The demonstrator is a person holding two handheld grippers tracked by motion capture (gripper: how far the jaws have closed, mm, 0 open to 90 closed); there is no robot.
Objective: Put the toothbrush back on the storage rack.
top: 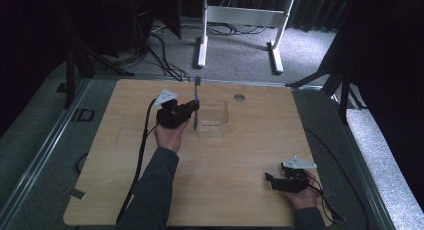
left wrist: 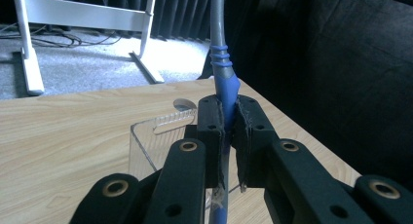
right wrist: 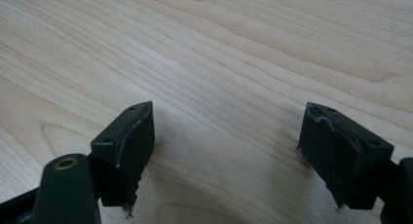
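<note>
A slim blue-and-grey toothbrush stands upright, head up, just left of a clear plastic box on the wooden table. My left gripper is shut on its lower handle. In the left gripper view the blue handle rises from between the pressed pads, with my left gripper in front of the clear box. My right gripper rests near the table's front right edge, jaws wide apart. The right gripper view has my right gripper open over bare wood, nothing between its pads.
A round grommet sits in the table behind the box. Beyond the far edge lie a grey carpet, loose cables and a white desk frame. Dark curtains stand to the right.
</note>
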